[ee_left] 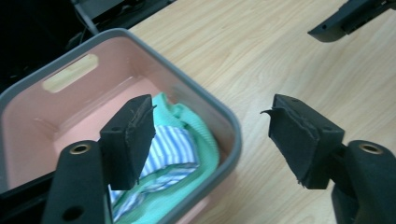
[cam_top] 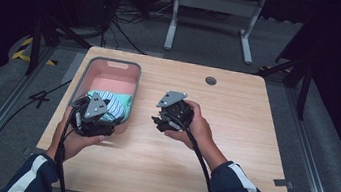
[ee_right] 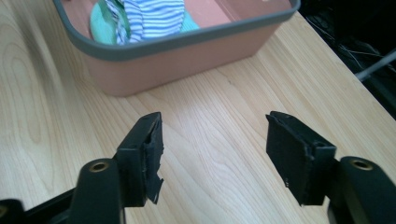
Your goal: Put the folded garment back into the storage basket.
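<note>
A: Item one — pink bin (cam_top: 111,70) with a grey rim, standing at the left side of the worktop (cam_top: 233,135). What do we list inside it?

B: A folded cloth bundle (cam_top: 116,104), mint green with blue-and-white stripes, lying at the bin's near end. In the left gripper view it sits below and behind one black pad, touching neither.

A: Item two — the left tongs (ee_left: 212,140)?

B: We record them spread wide with nothing held, hanging above the bin's near corner, one jaw over the cloth and the other over bare wood.

A: Item three — the right tongs (ee_right: 215,154)?

B: Also wide and empty, over the open worktop just beside the bin, pointed toward its side wall.
</note>
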Action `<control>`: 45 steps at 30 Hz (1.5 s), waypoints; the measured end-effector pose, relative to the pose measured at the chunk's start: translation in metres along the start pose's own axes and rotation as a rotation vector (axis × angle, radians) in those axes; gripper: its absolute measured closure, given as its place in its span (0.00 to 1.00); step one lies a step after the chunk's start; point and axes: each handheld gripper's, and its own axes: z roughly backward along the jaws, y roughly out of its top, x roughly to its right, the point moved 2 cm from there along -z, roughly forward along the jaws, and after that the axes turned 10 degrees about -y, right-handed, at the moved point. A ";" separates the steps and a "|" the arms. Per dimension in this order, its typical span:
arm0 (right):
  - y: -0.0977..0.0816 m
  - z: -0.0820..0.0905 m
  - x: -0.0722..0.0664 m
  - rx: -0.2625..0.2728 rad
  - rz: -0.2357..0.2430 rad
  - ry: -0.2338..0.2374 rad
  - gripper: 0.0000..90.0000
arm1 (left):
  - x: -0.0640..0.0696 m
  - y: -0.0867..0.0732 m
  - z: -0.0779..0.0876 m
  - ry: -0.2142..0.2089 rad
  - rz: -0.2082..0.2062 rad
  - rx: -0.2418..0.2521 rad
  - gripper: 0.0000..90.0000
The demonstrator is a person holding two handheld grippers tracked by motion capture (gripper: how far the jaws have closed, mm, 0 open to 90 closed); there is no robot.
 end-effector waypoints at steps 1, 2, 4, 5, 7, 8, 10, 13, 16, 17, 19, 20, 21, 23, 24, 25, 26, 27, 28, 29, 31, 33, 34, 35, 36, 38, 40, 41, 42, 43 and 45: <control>-0.002 0.001 0.001 -0.003 0.001 -0.005 0.38 | 0.002 0.000 -0.002 -0.005 -0.004 -0.005 0.33; -0.006 0.003 0.001 -0.013 -0.001 -0.006 0.37 | 0.005 0.000 -0.004 -0.009 -0.002 -0.003 0.32; -0.014 0.006 0.002 -0.017 -0.007 -0.007 0.35 | 0.010 0.000 -0.007 -0.013 -0.016 -0.008 0.29; -0.017 0.007 0.003 -0.019 -0.004 -0.009 0.34 | 0.013 0.000 -0.008 -0.016 -0.018 -0.010 0.27; -0.023 0.010 0.004 -0.031 -0.003 -0.022 0.32 | 0.017 0.000 -0.011 -0.031 -0.028 -0.016 0.25; -0.026 0.013 0.005 -0.039 -0.004 -0.037 0.31 | 0.020 0.000 -0.013 -0.041 -0.024 -0.012 0.24; -0.032 0.016 0.006 -0.035 -0.001 -0.038 0.30 | 0.025 0.000 -0.015 -0.047 -0.043 -0.020 0.22; -0.042 0.021 0.008 -0.044 -0.004 -0.039 0.29 | 0.032 0.000 -0.019 -0.065 -0.075 -0.035 0.19; -0.052 0.024 0.008 -0.052 -0.003 -0.050 0.28 | 0.041 -0.003 -0.024 -0.084 -0.102 -0.050 0.19; -0.056 0.026 0.009 -0.058 0.001 -0.060 0.27 | 0.044 -0.004 -0.026 -0.079 -0.124 -0.062 0.19; -0.063 0.029 0.010 -0.068 -0.002 -0.074 0.26 | 0.050 -0.006 -0.031 -0.071 -0.158 -0.083 0.19; -0.065 0.030 0.011 -0.070 -0.006 -0.076 0.26 | 0.053 -0.008 -0.032 -0.069 -0.174 -0.098 0.20; -0.069 0.032 0.012 -0.071 -0.014 -0.078 0.26 | 0.056 -0.010 -0.035 -0.070 -0.184 -0.101 0.20; -0.077 0.036 0.013 -0.068 -0.024 -0.080 0.26 | 0.061 -0.013 -0.040 -0.081 -0.207 -0.115 0.20; -0.081 0.037 0.014 -0.068 -0.031 -0.086 0.26 | 0.063 -0.014 -0.042 -0.089 -0.203 -0.124 0.20; -0.085 0.039 0.014 -0.067 -0.037 -0.088 0.26 | 0.065 -0.016 -0.045 -0.099 -0.209 -0.134 0.20; -0.090 0.040 0.015 -0.074 -0.043 -0.084 0.26 | 0.067 -0.017 -0.046 -0.104 -0.210 -0.139 0.20; -0.093 0.041 0.016 -0.075 -0.048 -0.083 0.26 | 0.069 -0.018 -0.048 -0.112 -0.211 -0.142 0.20; -0.098 0.043 0.017 -0.074 -0.052 -0.085 0.26 | 0.070 -0.019 -0.049 -0.116 -0.218 -0.147 0.20; -0.102 0.044 0.017 -0.077 -0.057 -0.089 0.26 | 0.072 -0.020 -0.051 -0.122 -0.218 -0.148 0.20; -0.110 0.047 0.018 -0.075 -0.067 -0.099 0.27 | 0.074 -0.023 -0.054 -0.148 -0.216 -0.148 0.20; -0.117 0.051 0.019 -0.066 -0.083 -0.098 0.27 | 0.075 -0.026 -0.057 -0.158 -0.213 -0.156 0.19; -0.121 0.052 0.019 -0.067 -0.086 -0.099 0.27 | 0.075 -0.028 -0.059 -0.172 -0.212 -0.159 0.19; -0.125 0.054 0.019 -0.064 -0.082 -0.100 0.27 | 0.075 -0.031 -0.061 -0.188 -0.207 -0.160 0.19; -0.129 0.055 0.018 -0.067 -0.087 -0.100 0.27 | 0.075 -0.033 -0.062 -0.196 -0.204 -0.164 0.19; -0.142 0.059 0.018 -0.076 -0.091 -0.099 0.27 | 0.075 -0.036 -0.065 -0.211 -0.202 -0.171 0.19; -0.148 0.060 0.018 -0.078 -0.095 -0.099 0.27 | 0.075 -0.040 -0.068 -0.217 -0.197 -0.179 0.19; -0.152 0.061 0.019 -0.078 -0.095 -0.099 0.27 | 0.076 -0.042 -0.071 -0.211 -0.211 -0.186 0.19; -0.159 0.062 0.020 -0.079 -0.105 -0.095 0.26 | 0.076 -0.044 -0.072 -0.211 -0.220 -0.193 0.19; -0.164 0.064 0.020 -0.080 -0.119 -0.092 0.27 | 0.077 -0.046 -0.073 -0.220 -0.229 -0.197 0.19; -0.175 0.066 0.021 -0.081 -0.140 -0.095 0.27 | 0.076 -0.048 -0.074 -0.229 -0.237 -0.201 0.19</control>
